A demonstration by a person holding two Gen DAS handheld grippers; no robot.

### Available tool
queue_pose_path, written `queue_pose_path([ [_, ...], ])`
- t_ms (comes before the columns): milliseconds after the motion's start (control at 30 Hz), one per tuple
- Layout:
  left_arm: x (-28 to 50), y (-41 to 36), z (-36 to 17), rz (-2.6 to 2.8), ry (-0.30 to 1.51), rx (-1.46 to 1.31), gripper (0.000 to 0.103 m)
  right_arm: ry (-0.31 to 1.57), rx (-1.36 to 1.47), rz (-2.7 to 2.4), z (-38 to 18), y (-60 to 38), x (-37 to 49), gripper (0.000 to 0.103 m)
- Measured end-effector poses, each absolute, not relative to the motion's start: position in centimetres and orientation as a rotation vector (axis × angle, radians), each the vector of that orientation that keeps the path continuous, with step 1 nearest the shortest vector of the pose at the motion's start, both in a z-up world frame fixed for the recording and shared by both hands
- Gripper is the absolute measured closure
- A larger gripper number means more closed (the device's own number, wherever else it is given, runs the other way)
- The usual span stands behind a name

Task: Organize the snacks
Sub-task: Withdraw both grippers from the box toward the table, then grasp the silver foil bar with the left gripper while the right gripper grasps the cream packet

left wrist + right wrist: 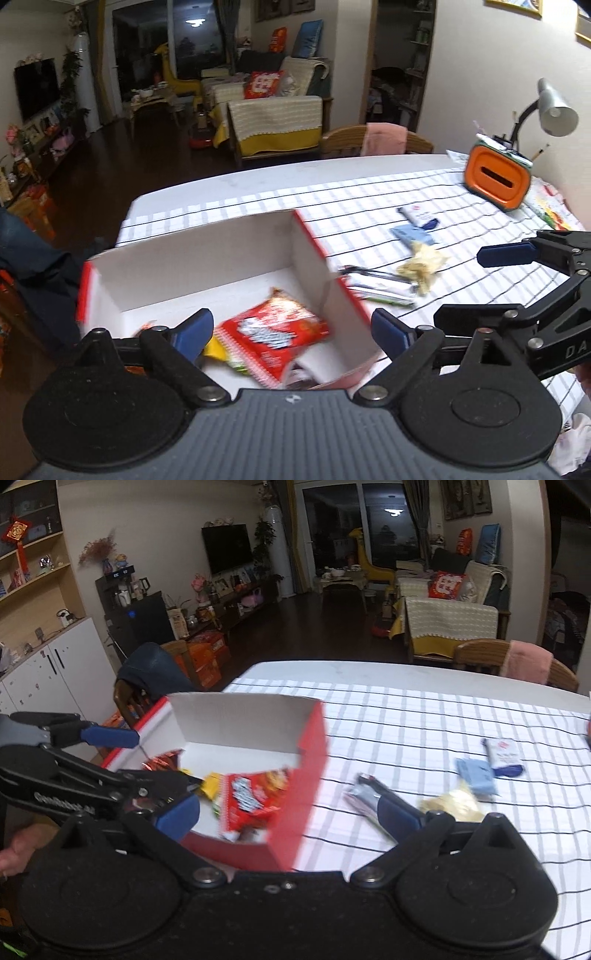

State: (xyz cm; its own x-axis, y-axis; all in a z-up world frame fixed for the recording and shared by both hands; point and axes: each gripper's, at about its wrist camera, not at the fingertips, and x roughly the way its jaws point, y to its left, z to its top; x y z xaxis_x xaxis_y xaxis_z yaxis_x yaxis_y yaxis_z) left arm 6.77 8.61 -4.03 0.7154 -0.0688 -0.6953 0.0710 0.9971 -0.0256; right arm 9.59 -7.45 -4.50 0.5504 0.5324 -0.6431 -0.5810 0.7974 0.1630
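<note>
With both jaws wide, red packet (275, 338) inside box (192, 258)

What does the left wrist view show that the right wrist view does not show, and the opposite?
Only the left wrist view shows the orange box with a dark slot and the grey desk lamp at the far right of the table.

Only the right wrist view shows the white cabinet and the wooden wall shelves.

Both show the open red cardboard box with the red snack packet inside, the silver wrapper, the pale blue packet, and both open grippers, left and right.
</note>
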Motion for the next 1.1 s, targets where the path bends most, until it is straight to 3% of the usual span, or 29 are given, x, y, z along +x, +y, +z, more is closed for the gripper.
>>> queue_pose_path([
  [633, 15.2, -5.0, -6.9, 0.032, 0.9, -0.05, 0.01, 0.761, -0.171, 0.652, -8.2, -19.7, 17.3, 0.0],
  [1100, 22.4, -5.8, -11.9, 0.218, 1.093, -0.274, 0.01, 0.827, -0.214, 0.714, -12.6, -21.2, 21.7, 0.002],
])
